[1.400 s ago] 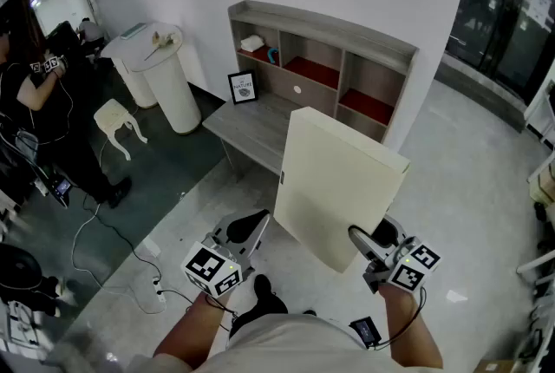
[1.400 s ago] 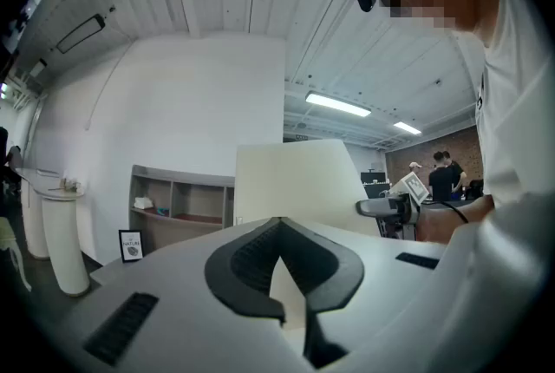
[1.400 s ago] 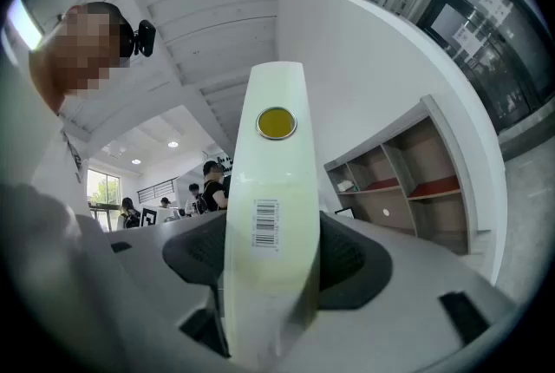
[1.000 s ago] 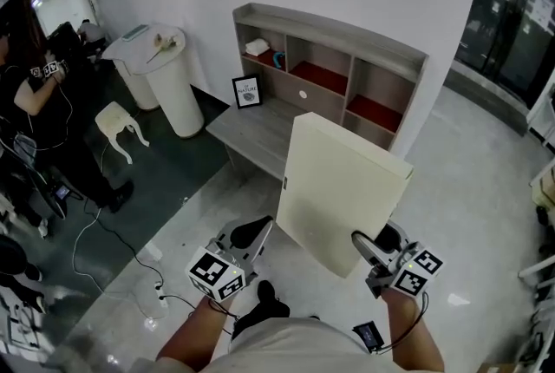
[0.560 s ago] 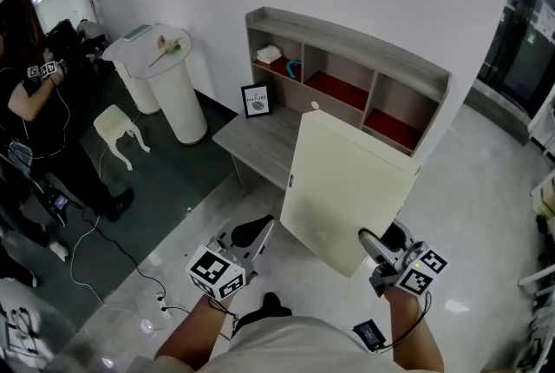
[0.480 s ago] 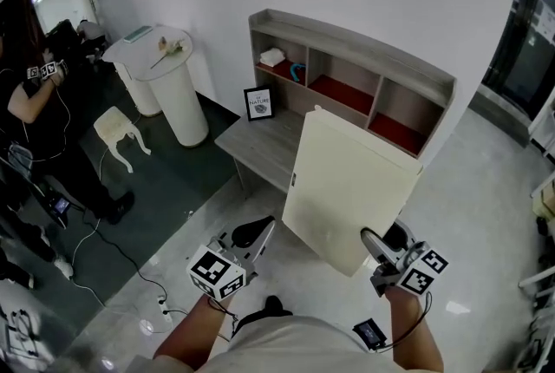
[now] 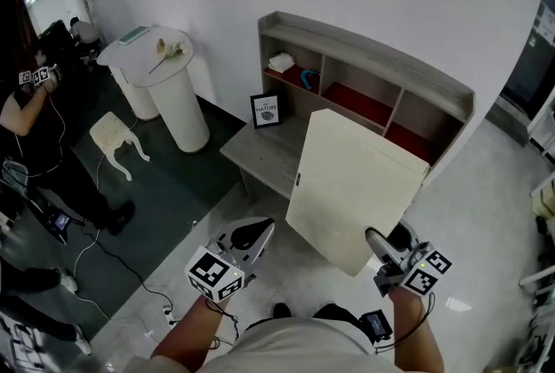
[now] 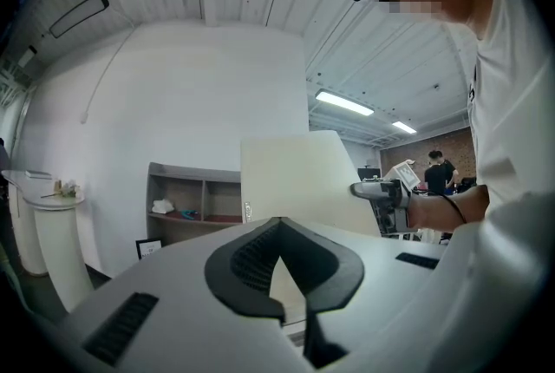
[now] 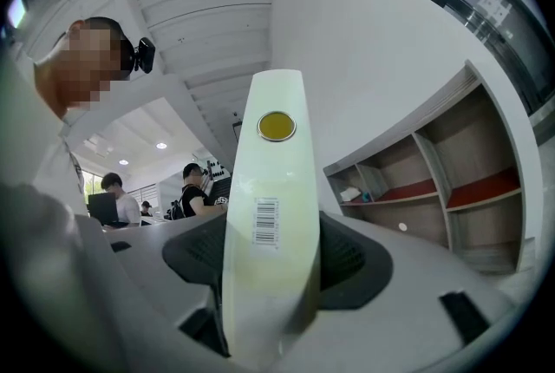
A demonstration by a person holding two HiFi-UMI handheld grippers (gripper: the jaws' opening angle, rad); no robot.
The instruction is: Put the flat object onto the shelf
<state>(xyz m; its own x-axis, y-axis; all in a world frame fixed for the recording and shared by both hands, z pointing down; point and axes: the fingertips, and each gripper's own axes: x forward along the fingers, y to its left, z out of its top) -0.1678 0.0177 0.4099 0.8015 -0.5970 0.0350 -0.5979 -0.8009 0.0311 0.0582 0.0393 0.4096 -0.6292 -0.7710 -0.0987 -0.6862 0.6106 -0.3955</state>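
Observation:
A large flat cream box point(image 7: 355, 189) is held up on edge in front of the grey shelf unit point(image 7: 373, 59). My right gripper point(image 7: 379, 247) is shut on its lower right corner. In the right gripper view the box's narrow edge point(image 9: 267, 215), with a barcode and a gold sticker, stands between the jaws, and the shelf point(image 9: 442, 180) lies beyond to the right. My left gripper point(image 7: 250, 234) hangs low at the left, shut and with nothing in it. In the left gripper view the box point(image 8: 299, 185) and the shelf point(image 8: 191, 198) show ahead.
The shelf has cubbies with red floors point(image 7: 360, 105), a white item point(image 7: 280, 62) and a low desk surface point(image 7: 269, 150) with a small framed picture point(image 7: 265, 110). A white round pedestal point(image 7: 169, 85) and a small stool point(image 7: 113, 134) stand left. A person point(image 7: 30, 115) stands at far left; cables point(image 7: 113, 250) lie on the floor.
The view has moved closer to the shelf, which now sits further right. The box stays in my right gripper, slightly higher and nearer the shelf. The left gripper keeps its place.

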